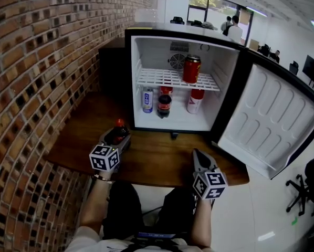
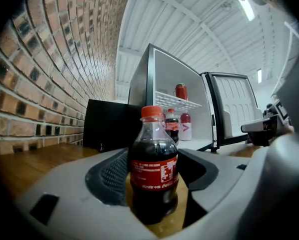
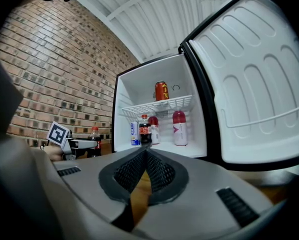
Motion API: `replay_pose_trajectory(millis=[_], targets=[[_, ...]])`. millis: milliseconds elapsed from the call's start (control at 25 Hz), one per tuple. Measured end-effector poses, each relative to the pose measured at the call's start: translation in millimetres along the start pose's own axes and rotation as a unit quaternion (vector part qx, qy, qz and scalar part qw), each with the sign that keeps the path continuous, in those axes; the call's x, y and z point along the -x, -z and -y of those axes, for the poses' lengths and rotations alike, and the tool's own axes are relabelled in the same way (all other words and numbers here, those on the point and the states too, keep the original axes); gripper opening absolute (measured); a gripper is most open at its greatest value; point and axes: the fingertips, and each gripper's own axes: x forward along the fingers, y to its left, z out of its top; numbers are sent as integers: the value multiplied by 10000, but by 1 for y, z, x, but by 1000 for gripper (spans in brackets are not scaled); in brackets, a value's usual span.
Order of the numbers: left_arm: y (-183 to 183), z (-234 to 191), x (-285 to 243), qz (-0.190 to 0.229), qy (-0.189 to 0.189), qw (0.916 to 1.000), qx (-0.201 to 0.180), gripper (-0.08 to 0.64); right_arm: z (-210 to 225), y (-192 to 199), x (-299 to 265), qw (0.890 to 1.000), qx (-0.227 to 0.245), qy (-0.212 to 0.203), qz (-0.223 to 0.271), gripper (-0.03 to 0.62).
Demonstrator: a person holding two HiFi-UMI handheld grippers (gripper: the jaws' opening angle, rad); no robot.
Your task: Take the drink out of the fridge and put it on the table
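Your left gripper [image 1: 116, 136] is closed on the cola bottle [image 2: 154, 169], one pad on each side at label height. The bottle stands upright on the wooden table [image 1: 162, 161], in front of the fridge [image 1: 225, 83] and toward its left side. Your right gripper [image 3: 145, 156] is out in front of the fridge's open door [image 1: 272, 119], jaws drawn together with nothing between them.

The bottle looks nearly full, so expect some weight low down. Its plastic wall should give slightly under pressure, and it may be slick if it is cold. The label band where you hold it is probably the firmest grip. The neck under the cap is narrower and more likely to swing.

Counting drinks:
- **On the table:** one, the bottle in your left gripper.
- **Fridge floor:** four.
  - One blue-and-white can [image 1: 147, 100].
  - One second cola bottle [image 1: 164, 105].
  - One red-capped bottle [image 3: 153, 128] just behind the second cola.
  - One white bottle with a red top [image 1: 195, 101].
- **Wire shelf above:** one red can [image 1: 191, 69].

That makes six drinks, two of them colas.
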Motion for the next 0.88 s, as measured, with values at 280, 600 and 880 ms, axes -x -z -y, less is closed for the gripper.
replay_pose_trajectory(millis=[280, 600, 880], targets=[[2, 5, 1, -85, 44, 9997, -217, 299, 2, -3, 1, 10000, -15, 11, 40, 20], [3, 6, 2, -178, 53, 9994, -301, 301, 2, -1, 3, 10000, -35, 27, 45, 20], [-7, 9, 12, 7, 63, 9999, -149, 339, 2, 0, 3, 10000, -32, 22, 28, 20]])
